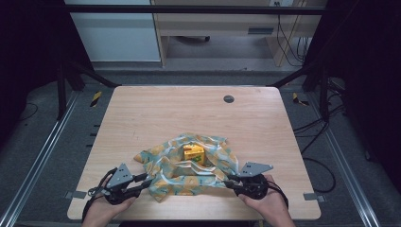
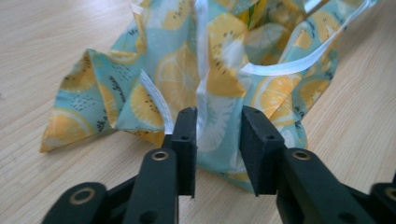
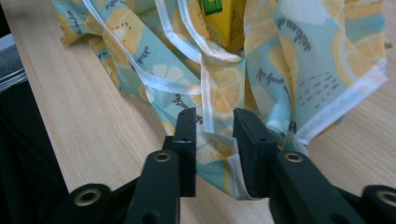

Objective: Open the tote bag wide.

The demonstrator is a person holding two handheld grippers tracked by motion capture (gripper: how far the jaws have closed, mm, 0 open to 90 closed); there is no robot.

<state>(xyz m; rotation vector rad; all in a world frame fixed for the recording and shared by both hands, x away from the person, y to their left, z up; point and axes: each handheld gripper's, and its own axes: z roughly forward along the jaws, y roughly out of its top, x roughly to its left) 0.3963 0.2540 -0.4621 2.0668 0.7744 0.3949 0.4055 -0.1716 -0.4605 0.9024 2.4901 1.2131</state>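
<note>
Near the worktop's [image 1: 142, 109] front edge, two hands held the grippers low against a lemon-print cloth [image 1: 175, 177]. The left gripper [image 2: 218, 122] had its jaws apart, with a fold of cloth between them; the right gripper [image 3: 215, 122] stood likewise, a white hem running through the gap. A yellow box [image 1: 194, 153] sat on the crumpled cloth's middle. Beyond, bare wood reached a small round plug [image 1: 229, 99] by the far edge.
</note>
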